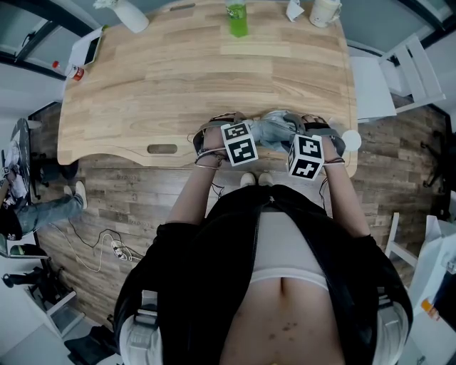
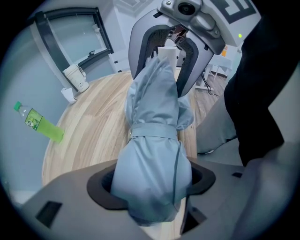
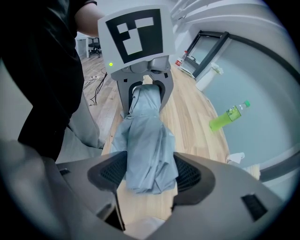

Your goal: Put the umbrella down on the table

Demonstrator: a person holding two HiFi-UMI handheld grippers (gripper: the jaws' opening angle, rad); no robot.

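Left tool: my left gripper point(image 2: 152, 185) has its jaws spread wide. The folded pale blue-grey fabric umbrella point(image 2: 157, 140) sits loosely between them, and I read no squeeze on it.
Right tool: my right gripper point(image 3: 150, 174) is pinching the other end of the umbrella, with the cloth filling the gap between both ribbed pads.
Both tools: from the head view I see them side by side at the near edge, both pointing steeply down.
Umbrella: it lies along the near edge of the light wooden table point(image 1: 178, 78), strapped round its middle, spanning from one gripper to the other.
Table middle: I see bare wood.
Far edge: a green plastic bottle point(image 1: 237, 18) stands there, with a white mug point(image 1: 324, 11) well to its right.
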